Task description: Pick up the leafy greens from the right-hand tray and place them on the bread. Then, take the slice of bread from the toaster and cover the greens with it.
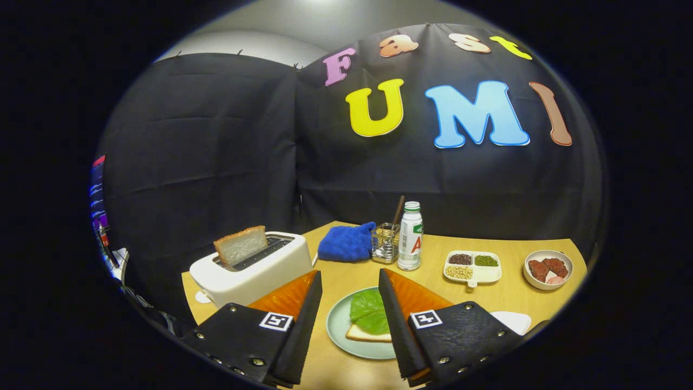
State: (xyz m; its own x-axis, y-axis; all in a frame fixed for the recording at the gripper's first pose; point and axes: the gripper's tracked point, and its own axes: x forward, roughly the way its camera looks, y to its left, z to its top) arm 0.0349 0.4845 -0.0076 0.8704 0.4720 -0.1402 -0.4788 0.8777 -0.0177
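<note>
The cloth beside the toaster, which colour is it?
Blue; the cloth shows best in the gripper view, beyond the open gripper.

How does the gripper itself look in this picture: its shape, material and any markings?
The gripper has two wedge-shaped fingers that narrow toward their tips. Behind each finger sits a black, leather-like textured plate fastened with small metal rivets. Each plate carries a square white tag with a black pattern. No cables are visible.

Between fingers: the gripper stands open, nothing between its fingers; plate with leafy greens on bread lies below.
Left: toaster with a raised slice stands close beside the left finger.
Ahead: bare table, then blue mitt, utensil holder, bottle.
Right: divided tray and bowl, well apart.
</note>
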